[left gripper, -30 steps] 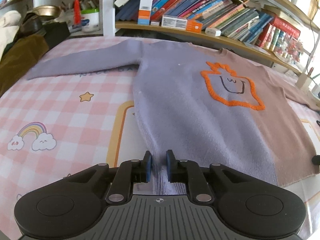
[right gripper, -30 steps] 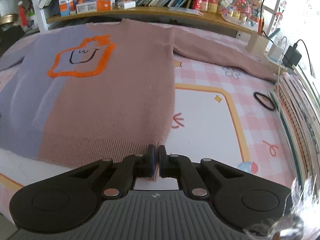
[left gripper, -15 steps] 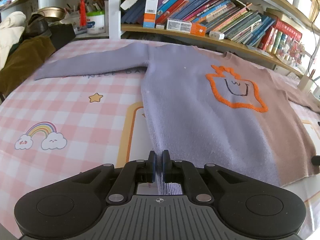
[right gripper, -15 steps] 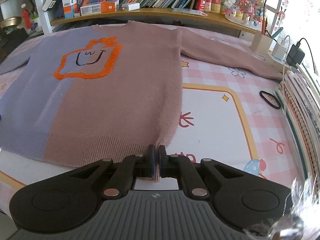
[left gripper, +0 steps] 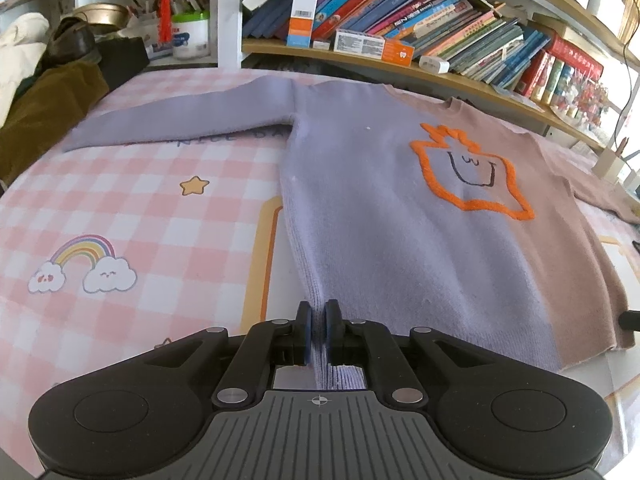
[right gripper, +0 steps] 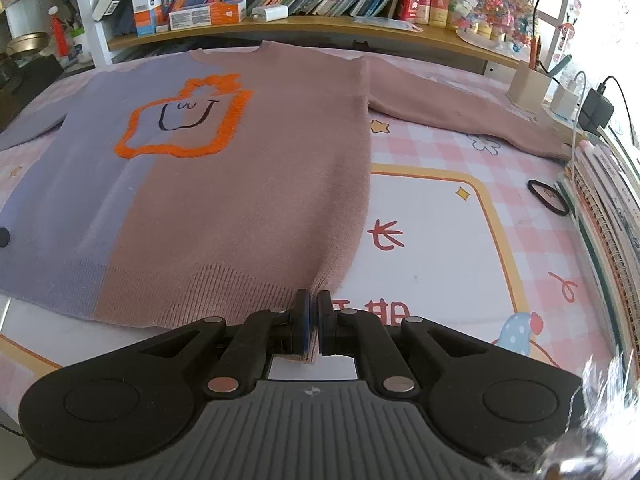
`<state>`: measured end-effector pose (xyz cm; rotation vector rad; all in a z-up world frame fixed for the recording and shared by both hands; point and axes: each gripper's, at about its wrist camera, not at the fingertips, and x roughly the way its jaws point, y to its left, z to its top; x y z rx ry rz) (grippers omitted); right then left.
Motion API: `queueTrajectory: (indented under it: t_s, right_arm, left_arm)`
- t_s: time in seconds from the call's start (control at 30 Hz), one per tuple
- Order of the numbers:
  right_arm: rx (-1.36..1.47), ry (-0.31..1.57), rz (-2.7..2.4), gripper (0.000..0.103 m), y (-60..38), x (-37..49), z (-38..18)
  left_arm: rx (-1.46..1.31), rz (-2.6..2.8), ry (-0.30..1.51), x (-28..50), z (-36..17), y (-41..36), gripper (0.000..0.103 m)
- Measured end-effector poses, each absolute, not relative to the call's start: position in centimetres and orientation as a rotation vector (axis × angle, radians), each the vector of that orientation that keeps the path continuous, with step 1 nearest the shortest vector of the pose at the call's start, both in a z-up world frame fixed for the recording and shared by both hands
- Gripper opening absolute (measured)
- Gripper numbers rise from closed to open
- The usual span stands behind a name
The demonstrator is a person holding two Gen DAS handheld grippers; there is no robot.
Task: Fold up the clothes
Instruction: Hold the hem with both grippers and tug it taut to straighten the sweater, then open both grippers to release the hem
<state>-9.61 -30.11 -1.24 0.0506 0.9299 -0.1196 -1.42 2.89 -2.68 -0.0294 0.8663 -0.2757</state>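
Sweater [left gripper: 400, 216] lies flat, face up, on pink checked worktop [left gripper: 160, 208], sleeves spread, neck toward bookshelf [left gripper: 400, 68]. Your left gripper [left gripper: 318, 330] clamped on lilac hem corner; right gripper [right gripper: 312, 326] clamped on brown hem corner. Lift both corners together, level. Keep hem taut between them. Carry it toward neckline, lay it square, mind sleeves don't drag.

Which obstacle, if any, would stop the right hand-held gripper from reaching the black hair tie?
Probably none: bare mat lies between the right hand-held gripper and hair tie, but it is clamped on the sweater hem.
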Motion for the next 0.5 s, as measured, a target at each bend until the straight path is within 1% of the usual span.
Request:
queueTrajectory:
  t_s: [0.03, 0.1, 0.17, 0.23, 0.27, 0.3, 0.33, 0.4, 0.47, 0.5]
  right_arm:
    - [0.05, 0.934, -0.123, 0.008, -30.0, -9.6, -1.2]
    - [0.046, 0.944, -0.13, 0.009, -29.7, -9.6, -1.1]
    - [0.043, 0.941, -0.133, 0.02, -29.4, -9.7, -0.9]
    - [0.043, 0.926, -0.144, 0.047, -29.0, -10.1, -0.6]
    - [0.044, 0.916, -0.151, 0.05, -28.8, -10.3, -0.4]
    - [0.045, 0.905, -0.158, 0.055, -28.6, -10.6, -0.2]
    - [0.047, 0.896, -0.168, 0.061, -28.4, -10.9, 0.0]
    - [0.052, 0.879, -0.19, 0.068, -27.9, -11.4, 0.5]
    - [0.061, 0.859, -0.212, 0.075, -27.4, -12.0, 1.1]
    - [0.07, 0.845, -0.224, 0.081, -27.1, -12.4, 1.5]
  left_arm:
    - [-0.04, -0.281, 0.864, -1.5, -2.7, 3.0, 0.007]
    - [-0.055, -0.295, 0.859, -1.8, -2.7, 3.3, 0.007]
    - [-0.058, -0.309, 0.86, -1.9, -2.6, 3.4, 0.012]
    - [-0.057, -0.299, 0.856, -2.0, -2.5, 3.6, 0.015]
    - [-0.057, -0.29, 0.852, -2.1, -2.4, 3.8, 0.016]
    - [-0.056, -0.281, 0.849, -2.2, -2.3, 4.0, 0.021]
    - [-0.055, -0.27, 0.842, -2.3, -2.2, 4.2, 0.029]
    - [-0.052, -0.249, 0.821, -2.6, -1.7, 4.7, 0.036]
    - [-0.052, -0.244, 0.802, -3.0, -1.2, 5.0, 0.039]
    - [-0.053, -0.247, 0.796, -3.3, -1.0, 5.1, 0.042]
